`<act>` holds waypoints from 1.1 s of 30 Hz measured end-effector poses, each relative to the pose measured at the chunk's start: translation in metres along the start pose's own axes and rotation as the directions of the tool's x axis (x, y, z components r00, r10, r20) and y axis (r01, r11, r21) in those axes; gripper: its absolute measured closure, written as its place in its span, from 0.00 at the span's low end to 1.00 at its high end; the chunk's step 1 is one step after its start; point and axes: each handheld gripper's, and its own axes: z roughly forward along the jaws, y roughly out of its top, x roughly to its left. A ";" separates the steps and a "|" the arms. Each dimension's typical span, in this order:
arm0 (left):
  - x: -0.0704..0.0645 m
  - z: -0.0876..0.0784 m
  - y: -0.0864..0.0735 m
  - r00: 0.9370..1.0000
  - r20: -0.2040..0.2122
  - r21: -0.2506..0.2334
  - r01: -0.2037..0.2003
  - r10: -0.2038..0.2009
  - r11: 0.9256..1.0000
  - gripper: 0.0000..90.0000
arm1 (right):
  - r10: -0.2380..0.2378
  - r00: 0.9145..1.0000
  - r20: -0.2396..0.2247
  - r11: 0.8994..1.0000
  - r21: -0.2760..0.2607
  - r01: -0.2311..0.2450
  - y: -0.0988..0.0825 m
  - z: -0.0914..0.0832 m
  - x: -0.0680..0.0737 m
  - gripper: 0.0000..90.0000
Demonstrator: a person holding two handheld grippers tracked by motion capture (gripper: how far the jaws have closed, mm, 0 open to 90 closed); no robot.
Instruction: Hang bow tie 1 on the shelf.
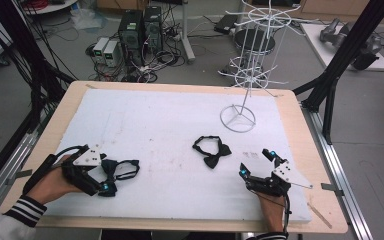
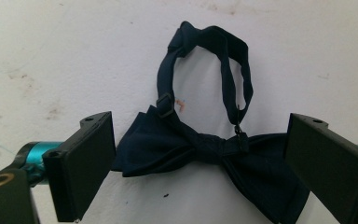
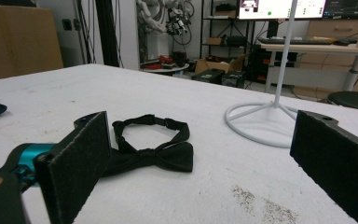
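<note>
A navy bow tie [image 1: 119, 169] with its looped strap lies flat on the white mat [image 1: 155, 120] at the near left. My left gripper [image 1: 106, 174] is open around it, one jaw on each side of the bow. In the left gripper view the navy bow tie [image 2: 205, 147] sits between the wide-apart jaws of the left gripper [image 2: 200, 128], not pinched. A black bow tie [image 1: 211, 150] lies near the mat's middle. My right gripper [image 1: 255, 162] stands open to the right of it and nearer me. In the right gripper view the black bow tie [image 3: 154, 149] lies ahead of the open right gripper [image 3: 200, 135].
A white wire display rack [image 1: 250, 75] stands on its ring base [image 1: 237, 118] at the mat's far right; the base [image 3: 261, 119] is ahead and right of the right gripper. The mat lies on a wooden table [image 1: 300, 150]. Black frame posts flank both sides.
</note>
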 end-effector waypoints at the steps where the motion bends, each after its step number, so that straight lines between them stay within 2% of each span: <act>1: 0.000 0.002 0.000 1.000 -0.001 0.005 -0.003 0.003 1.000 0.11 | 0.000 1.000 0.000 1.000 0.000 0.000 0.000 0.000 0.000 0.05; 7: -0.001 0.007 -0.003 1.000 0.003 0.032 -0.006 0.005 0.999 0.11 | 0.000 1.000 -0.001 1.000 -0.001 0.000 0.000 0.000 0.000 0.05; 11: -0.002 0.010 -0.004 1.000 0.003 0.037 0.007 -0.007 0.999 0.11 | 0.001 1.000 0.000 1.000 0.000 -0.001 0.000 0.000 0.000 0.05; 12: -0.002 0.011 -0.005 1.000 0.002 0.052 -0.006 0.005 0.999 0.11 | 0.001 1.000 0.000 1.000 0.000 -0.001 0.000 0.000 0.000 0.05; 15: -0.002 0.012 -0.006 1.000 0.006 0.050 0.010 -0.010 0.999 0.11 | 0.000 1.000 0.000 1.000 -0.001 0.000 0.000 0.000 0.000 0.05; 21: 0.000 0.016 -0.005 1.000 0.010 0.068 0.008 -0.008 0.998 0.11 | 0.002 1.000 0.000 1.000 0.000 -0.002 0.000 0.000 0.000 0.05; 33: 0.000 0.024 -0.005 0.999 0.024 0.087 0.044 -0.046 0.995 0.11 | 0.002 1.000 -0.002 1.000 0.003 -0.002 0.000 0.000 0.000 0.05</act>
